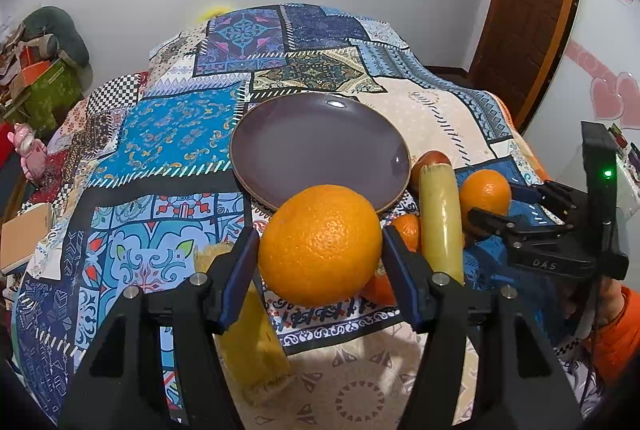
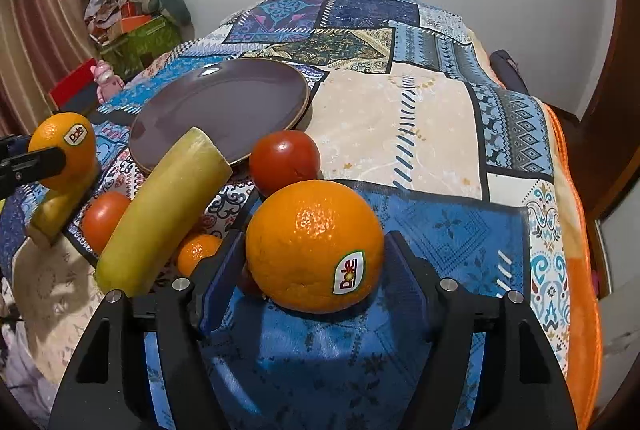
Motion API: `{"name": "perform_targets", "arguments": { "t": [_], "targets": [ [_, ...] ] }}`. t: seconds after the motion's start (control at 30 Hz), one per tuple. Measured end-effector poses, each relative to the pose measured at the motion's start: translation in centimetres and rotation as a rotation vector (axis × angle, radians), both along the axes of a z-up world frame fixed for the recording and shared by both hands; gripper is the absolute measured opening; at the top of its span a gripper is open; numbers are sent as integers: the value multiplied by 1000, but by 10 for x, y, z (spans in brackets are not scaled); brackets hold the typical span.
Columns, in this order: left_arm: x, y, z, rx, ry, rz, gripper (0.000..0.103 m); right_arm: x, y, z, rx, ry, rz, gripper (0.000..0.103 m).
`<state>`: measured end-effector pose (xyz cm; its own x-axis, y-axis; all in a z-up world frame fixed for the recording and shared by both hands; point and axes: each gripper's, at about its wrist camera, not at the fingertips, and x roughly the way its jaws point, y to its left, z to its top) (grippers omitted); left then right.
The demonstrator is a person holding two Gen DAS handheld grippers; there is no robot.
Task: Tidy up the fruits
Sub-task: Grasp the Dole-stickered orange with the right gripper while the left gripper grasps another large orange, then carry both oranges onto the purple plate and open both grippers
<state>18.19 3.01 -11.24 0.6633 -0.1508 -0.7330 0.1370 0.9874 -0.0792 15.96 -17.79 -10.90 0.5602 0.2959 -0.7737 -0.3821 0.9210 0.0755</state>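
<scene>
Each of the two tongs pinches an orange: the left tongs (image 1: 320, 258) hold theirs (image 1: 320, 244) lifted just near of the empty purple plate (image 1: 304, 141), the right tongs (image 2: 316, 270) grip the stickered orange (image 2: 314, 246) low over the bed, so setting both onto the plate seems next.

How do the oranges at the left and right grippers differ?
The left orange is clamped in the left gripper, raised above the cloth; the right orange looks to rest on the cloth's blue patch. The left orange hangs over a yellow cane piece; the right orange lies beside a red fruit. Both carry Dole stickers.
</scene>
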Motion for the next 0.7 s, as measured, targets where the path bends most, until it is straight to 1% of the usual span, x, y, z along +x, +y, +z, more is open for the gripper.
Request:
{"name": "perform_targets", "arguments": {
  "t": [0.1, 0.13, 0.2, 0.27, 0.37, 0.47, 0.6, 0.7],
  "targets": [
    [0, -2, 2, 4, -9, 0, 62, 8, 2, -11, -13, 60, 17, 68],
    [0, -2, 2, 2, -10, -1, 62, 9, 0, -13, 5, 60, 14, 67],
    [1, -2, 3, -6, -13, 0, 62, 10, -11, -13, 86, 70, -17, 66],
    [1, -1, 5, -2, -21, 4, 62, 9, -19, -12, 128, 79, -38, 66],
    [4, 1, 7, -2, -27, 8, 62, 7, -22, -5, 109, 60, -58, 65],
    [9, 4, 10, -4, -34, 15, 62, 6, -23, 11, 105, 22, -60, 65],
    [16, 3, 16, 9, -52, 12, 62, 8, -19, 39, 119, -42, -44, 65],
    [22, 1, 22, 24, -73, 9, 62, 11, -10, 52, 123, -80, -21, 65]
  ]
}}
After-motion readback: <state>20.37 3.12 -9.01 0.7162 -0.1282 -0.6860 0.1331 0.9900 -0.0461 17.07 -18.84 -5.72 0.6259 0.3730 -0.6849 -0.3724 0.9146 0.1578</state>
